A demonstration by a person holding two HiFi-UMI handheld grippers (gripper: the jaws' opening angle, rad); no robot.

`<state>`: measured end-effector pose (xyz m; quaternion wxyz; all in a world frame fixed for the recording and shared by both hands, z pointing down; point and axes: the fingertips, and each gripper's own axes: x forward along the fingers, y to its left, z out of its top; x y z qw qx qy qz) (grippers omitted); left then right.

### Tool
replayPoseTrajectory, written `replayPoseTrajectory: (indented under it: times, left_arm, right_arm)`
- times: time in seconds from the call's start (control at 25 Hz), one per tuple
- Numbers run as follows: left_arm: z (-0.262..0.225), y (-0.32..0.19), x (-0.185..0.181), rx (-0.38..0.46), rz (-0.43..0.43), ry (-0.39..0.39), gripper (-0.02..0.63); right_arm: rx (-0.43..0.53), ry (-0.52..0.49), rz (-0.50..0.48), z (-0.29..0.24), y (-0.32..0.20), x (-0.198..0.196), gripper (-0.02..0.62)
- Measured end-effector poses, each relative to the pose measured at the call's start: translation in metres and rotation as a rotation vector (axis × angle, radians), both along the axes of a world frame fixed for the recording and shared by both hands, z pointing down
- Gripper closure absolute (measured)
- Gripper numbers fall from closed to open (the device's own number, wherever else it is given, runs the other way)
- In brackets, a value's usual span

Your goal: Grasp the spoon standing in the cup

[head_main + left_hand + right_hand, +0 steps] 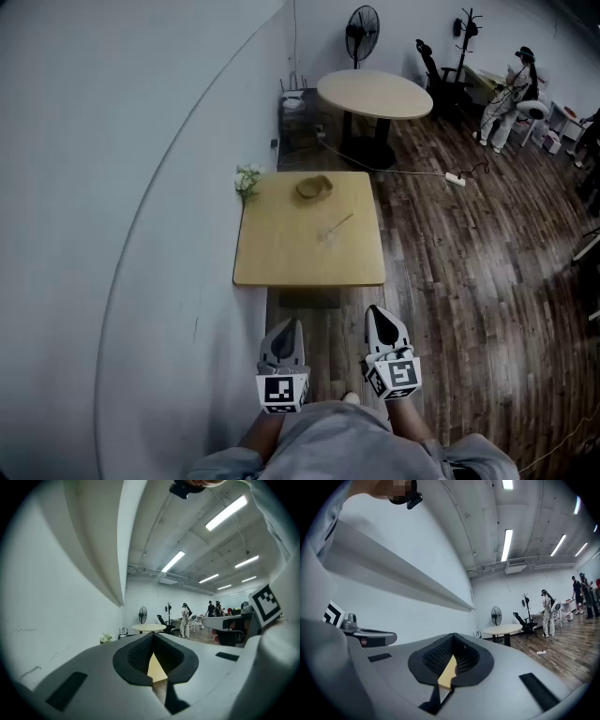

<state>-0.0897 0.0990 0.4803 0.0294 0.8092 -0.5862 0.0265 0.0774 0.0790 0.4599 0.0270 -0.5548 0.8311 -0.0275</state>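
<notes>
I'm holding both grippers level, short of the table. The spoon is sitting well ahead of them, a little right of the table's middle. Its handle is leaning up and away to the right. The cup under it is too faint for me to make out properly. The right gripper is looking slightly nearer than the left gripper. Both are showing jaws pressed together, pinching nothing. A brown bowl and flowers are sitting at the table's far edge. Beyond the table, a round table and a fan are standing on the wood floor.
</notes>
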Motion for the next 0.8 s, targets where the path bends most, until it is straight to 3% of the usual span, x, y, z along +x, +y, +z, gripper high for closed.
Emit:
replayPoseTrajectory:
  times: [0.4,0.64,0.8]
  left_arm:
    - [-0.002,-0.004,0.009,0.001,0.002,0.001,0.604]
    - [0.001,-0.003,0.020,-0.008,-0.003,-0.012,0.604]
    - [-0.002,0.000,0.037,-0.002,-0.004,-0.014,0.604]
  right_arm:
    - [-0.006,0.000,-0.011,0.002,-0.003,0.005,0.598]
    - [0.043,0.072,-0.091,0.000,0.004,-0.003,0.597]
    - [0.040,0.062,-0.101,0.002,0.007,0.008,0.597]
